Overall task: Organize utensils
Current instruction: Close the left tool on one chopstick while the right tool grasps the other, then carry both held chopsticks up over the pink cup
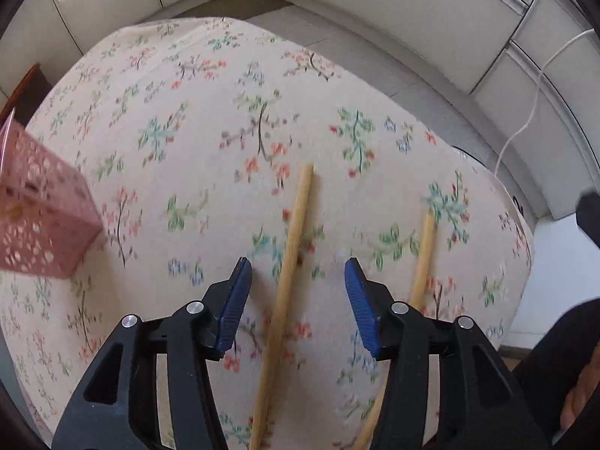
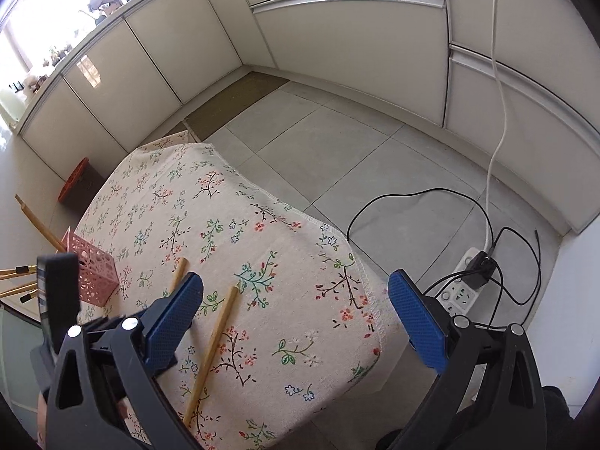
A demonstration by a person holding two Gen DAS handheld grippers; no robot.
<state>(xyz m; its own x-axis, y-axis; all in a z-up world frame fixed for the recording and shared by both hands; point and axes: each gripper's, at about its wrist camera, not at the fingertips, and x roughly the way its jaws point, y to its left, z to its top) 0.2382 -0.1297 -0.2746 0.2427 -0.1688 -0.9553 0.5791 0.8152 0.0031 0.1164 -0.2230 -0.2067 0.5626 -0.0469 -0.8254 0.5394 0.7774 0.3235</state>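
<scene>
The pink basket (image 1: 45,221) is cut off by the left edge of the left wrist view and smeared by blur, so its contents cannot be told. Both chopsticks (image 1: 285,285) there run off the bottom edge; the right one (image 1: 422,262) passes behind a finger. In the right wrist view, the far chopstick (image 2: 179,273) disappears behind a blue pad (image 2: 176,315), and the counter clutter (image 2: 105,2) is too small and overexposed to identify.
</scene>
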